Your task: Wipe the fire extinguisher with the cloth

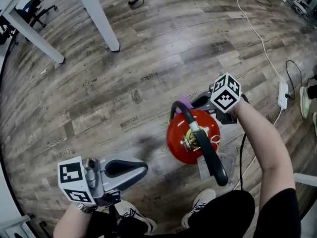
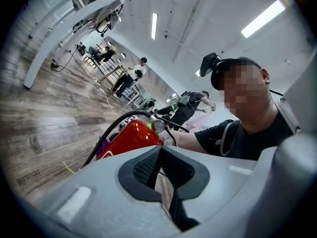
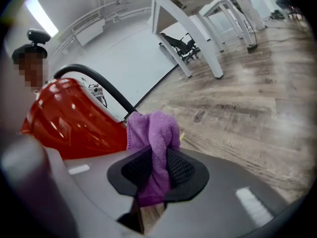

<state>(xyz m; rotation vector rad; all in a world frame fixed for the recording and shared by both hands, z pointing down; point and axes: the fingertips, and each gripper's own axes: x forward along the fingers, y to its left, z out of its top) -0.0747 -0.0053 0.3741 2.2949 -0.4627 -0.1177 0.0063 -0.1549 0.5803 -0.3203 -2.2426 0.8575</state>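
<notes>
Right gripper (image 3: 157,171) pinches purple cloth (image 3: 151,130) beside red extinguisher (image 3: 74,120); left gripper (image 2: 161,168) clenched, empty. Best: press cloth flat against it, sweep round, avoid hose (image 3: 99,86).

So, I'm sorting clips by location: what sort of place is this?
Probably an open office or lab workspace: white desks, a wheeled office chair and long ceiling strip lights over plank flooring.

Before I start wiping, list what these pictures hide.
- Base of the fire extinguisher: head view, hidden under its own dome.
- Gauge reading: left gripper view, too small.
- Label: left gripper view, cut off by the left gripper.
- Whether the cloth touches the fire extinguisher: head view, right gripper covers the spot.
</notes>
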